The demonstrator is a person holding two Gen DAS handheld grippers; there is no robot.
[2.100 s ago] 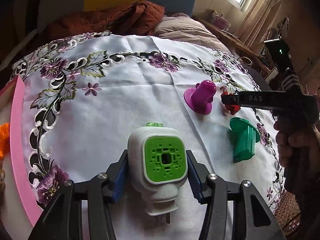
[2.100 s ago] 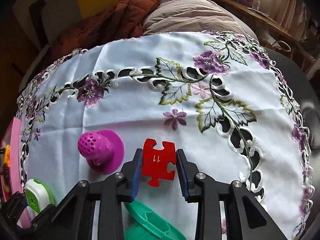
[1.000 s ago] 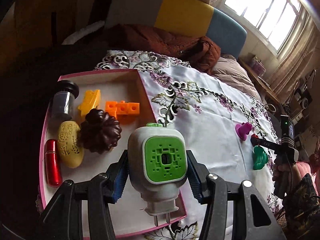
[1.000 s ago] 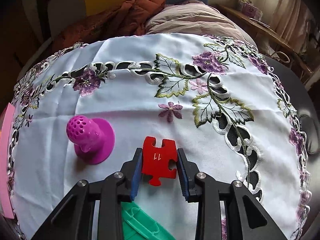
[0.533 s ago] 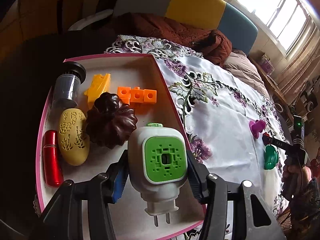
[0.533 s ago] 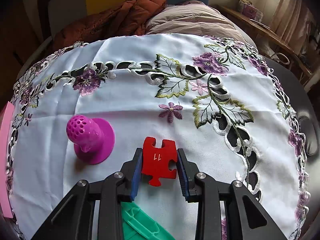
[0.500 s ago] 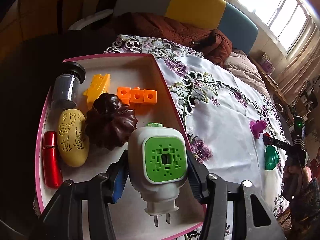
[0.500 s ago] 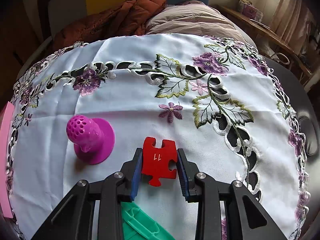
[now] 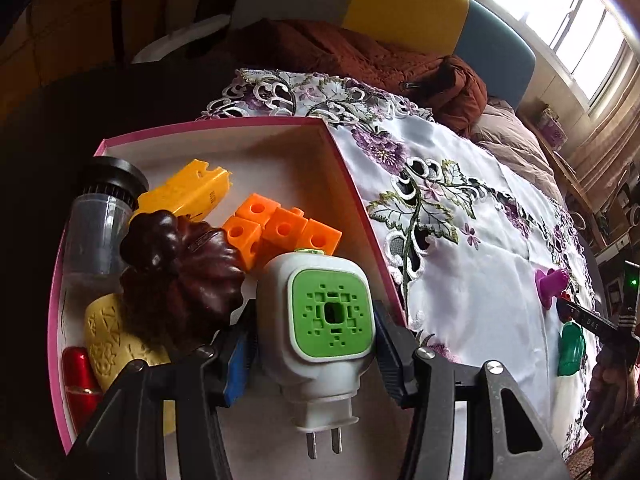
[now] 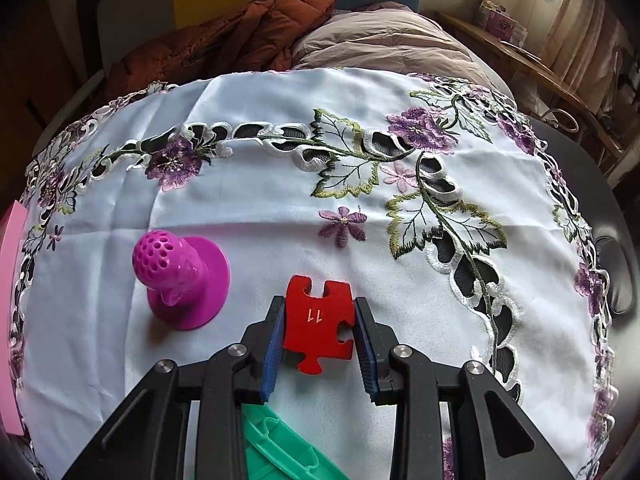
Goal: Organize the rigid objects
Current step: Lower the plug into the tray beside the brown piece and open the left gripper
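Observation:
My left gripper [image 9: 312,344] is shut on a white plug-in device with a green face [image 9: 316,320] and holds it over the near right part of a pink-rimmed tray [image 9: 348,176]. My right gripper [image 10: 319,322] is shut on a red jigsaw piece marked 11 [image 10: 319,322], just above the white embroidered tablecloth [image 10: 260,200]. A magenta perforated knob on a round base [image 10: 180,276] stands to its left. A green plastic piece [image 10: 280,452] lies under the right gripper; it also shows in the left wrist view [image 9: 572,348].
The tray holds orange linked cubes [image 9: 280,232], a yellow block [image 9: 188,192], a dark brown ribbed object [image 9: 180,276], a clear jar with black lid [image 9: 100,220], a yellow oval [image 9: 112,348] and a red cylinder [image 9: 80,380]. A brown jacket [image 10: 224,44] lies beyond the table.
My left gripper has carried the plug-in device from the cloth over to the tray and lower into it. My right gripper stays nearly still with the red piece.

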